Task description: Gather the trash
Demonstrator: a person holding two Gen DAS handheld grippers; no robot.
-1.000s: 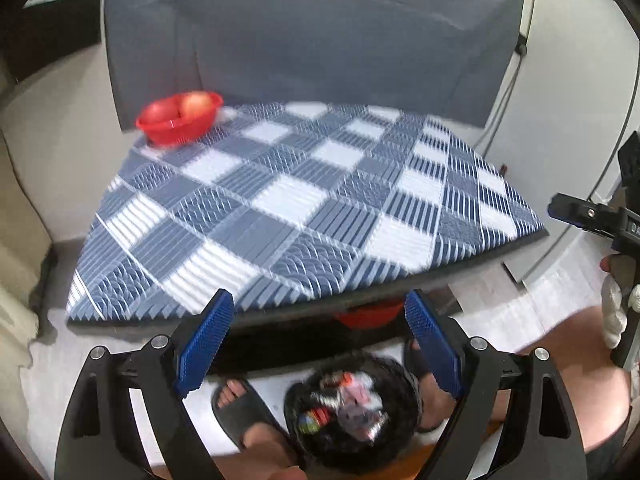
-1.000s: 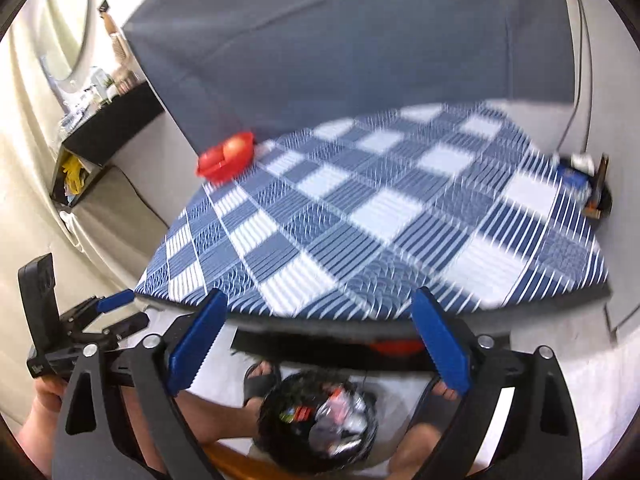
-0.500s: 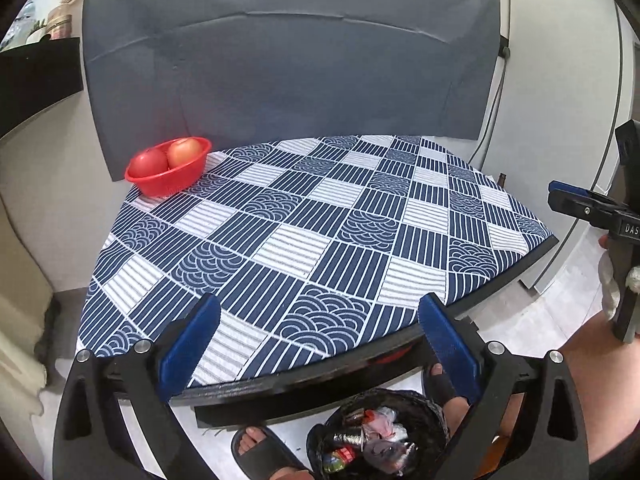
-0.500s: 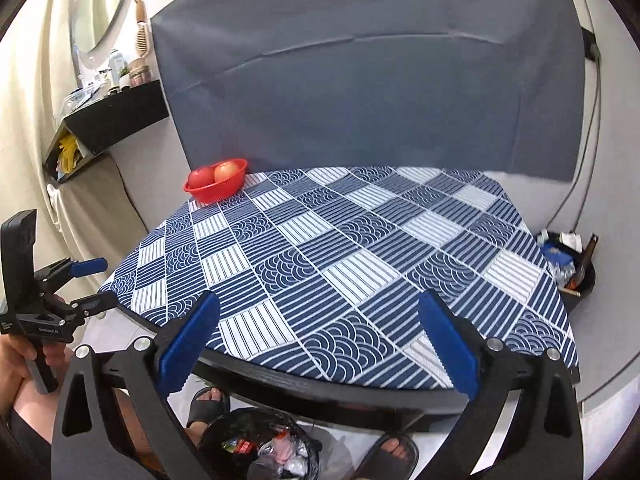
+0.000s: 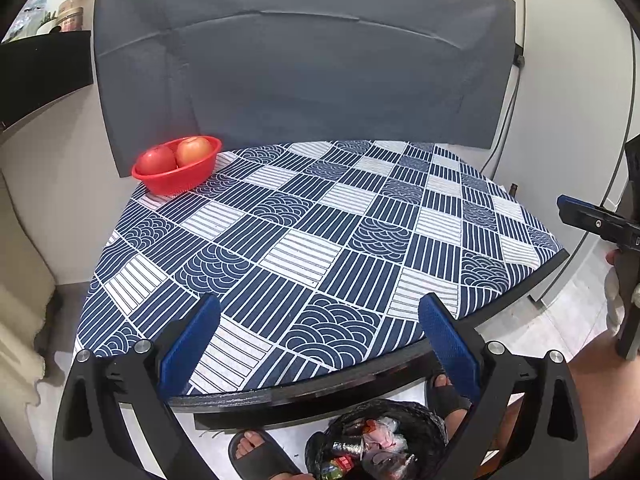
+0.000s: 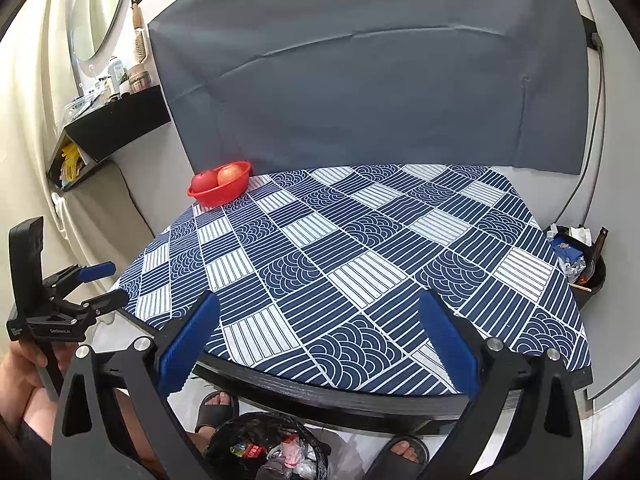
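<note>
At the bottom edge of both wrist views, between the person's sandalled feet, sits the black trash bin (image 5: 380, 444), a round mesh basket lined with dark film and already holding crumpled wrappers (image 6: 288, 454): thin plastic, foil and paper, some red and green. Such scraps look feather-light, soft and crushable, a little slick; a pinch across a bunched fold should hold better than a grab at a flat edge.

Both claws stand spread wide with nothing between the blue ribbed pads. The left gripper (image 5: 316, 344) has just been opening to its widest, and the right gripper (image 6: 318, 344) gapes equally wide.

Above them the round table (image 5: 400, 376), black-rimmed, carries a stiff woven cloth in navy and white squares of stripes and scallops. No loose litter shows on it. At its upper left a red plastic bowl (image 5: 176, 174) holds two smooth apples (image 5: 180, 154). A second dark bin (image 6: 588, 268) of rubbish stands at the right edge of the right view.
</note>
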